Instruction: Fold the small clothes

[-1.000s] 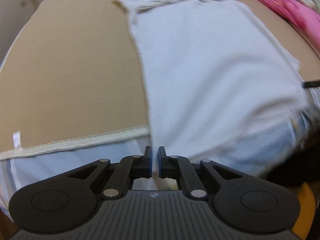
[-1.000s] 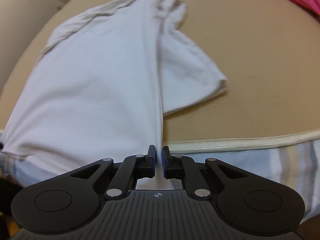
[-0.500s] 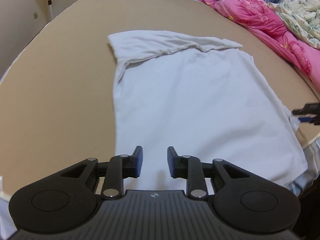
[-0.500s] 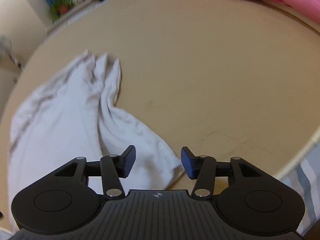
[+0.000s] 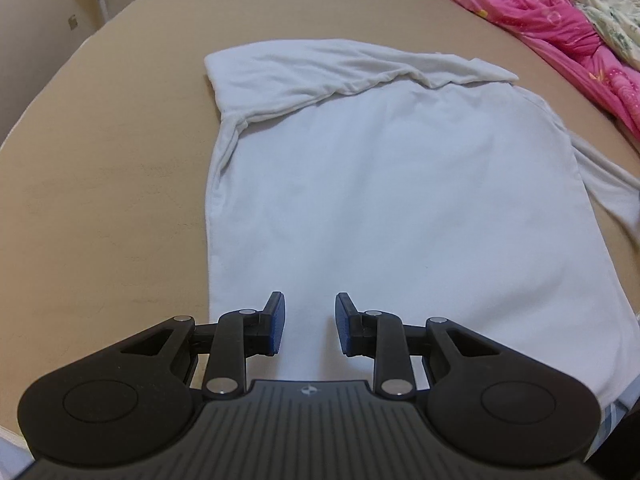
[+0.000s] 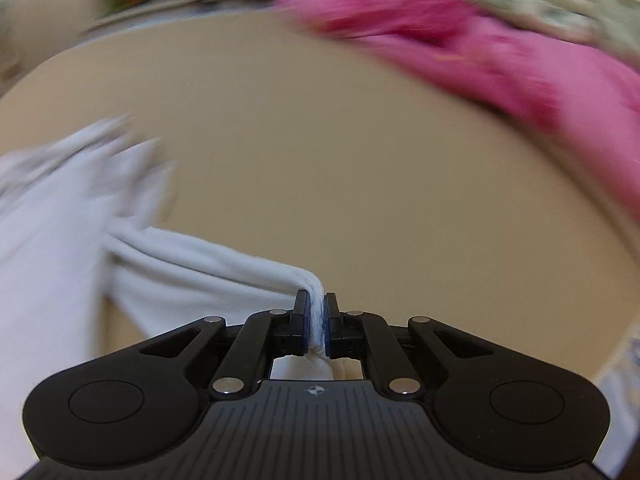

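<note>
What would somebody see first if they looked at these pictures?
A big white shirt spread flat on the tan bed, straight ahead of the open left gripper. Next, the right gripper pinching the shirt's sleeve. A bright pink blanket is heaped at the far right.

Readable text: none is found in either view.
Left gripper (image 5: 308, 322) body: only a small round crosshair mark is seen, without letters or numbers.
Right gripper (image 6: 316, 322) body: the same small crosshair mark is carried, without writing.
White garment (image 5: 400, 208): no print or label is shown.
Pink quilt (image 5: 560, 36): only a pattern is seen.
</note>
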Demonstrator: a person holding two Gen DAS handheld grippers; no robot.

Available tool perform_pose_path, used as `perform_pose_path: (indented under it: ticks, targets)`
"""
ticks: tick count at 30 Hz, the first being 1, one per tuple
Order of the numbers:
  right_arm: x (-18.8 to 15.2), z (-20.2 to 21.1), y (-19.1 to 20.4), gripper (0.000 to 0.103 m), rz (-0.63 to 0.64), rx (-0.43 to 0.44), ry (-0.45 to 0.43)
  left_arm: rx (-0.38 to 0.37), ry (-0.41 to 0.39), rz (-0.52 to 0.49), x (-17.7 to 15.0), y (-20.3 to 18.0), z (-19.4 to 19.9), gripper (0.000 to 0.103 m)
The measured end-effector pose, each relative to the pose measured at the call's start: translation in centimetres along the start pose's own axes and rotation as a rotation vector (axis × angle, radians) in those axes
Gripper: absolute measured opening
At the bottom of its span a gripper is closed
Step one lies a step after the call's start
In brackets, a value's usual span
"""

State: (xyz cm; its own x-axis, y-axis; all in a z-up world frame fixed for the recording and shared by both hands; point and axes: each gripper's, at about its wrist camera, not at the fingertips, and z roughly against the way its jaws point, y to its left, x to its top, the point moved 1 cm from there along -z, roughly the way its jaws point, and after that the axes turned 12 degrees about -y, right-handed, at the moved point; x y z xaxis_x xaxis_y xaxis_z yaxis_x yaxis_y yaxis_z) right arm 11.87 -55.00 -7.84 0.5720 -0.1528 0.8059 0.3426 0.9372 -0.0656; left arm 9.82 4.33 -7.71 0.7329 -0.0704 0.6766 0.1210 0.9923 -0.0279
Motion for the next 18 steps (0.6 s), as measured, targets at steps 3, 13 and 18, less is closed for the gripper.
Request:
perform_pose_path:
  ticks: [3, 13, 18]
  targets:
    - [1.2, -2.2, -5.8, 0.006, -0.046, -0.244, -0.084, -0.003, 0.007, -0.009, -0.3, -0.3, -0.4, 0.030]
    - [0.6, -7.6, -14.3, 0.018, -0.372, -0.475, -0.200, 0.021, 0.042, -0.048, -1.1, -0.8, -2.0, 0.032]
    - [0.4, -4.3, -18.0, 0.025, -0.842, -0.339, -0.348, 0.014, 0.041, -0.027, -0.9, -0.6, -2.1, 0.032]
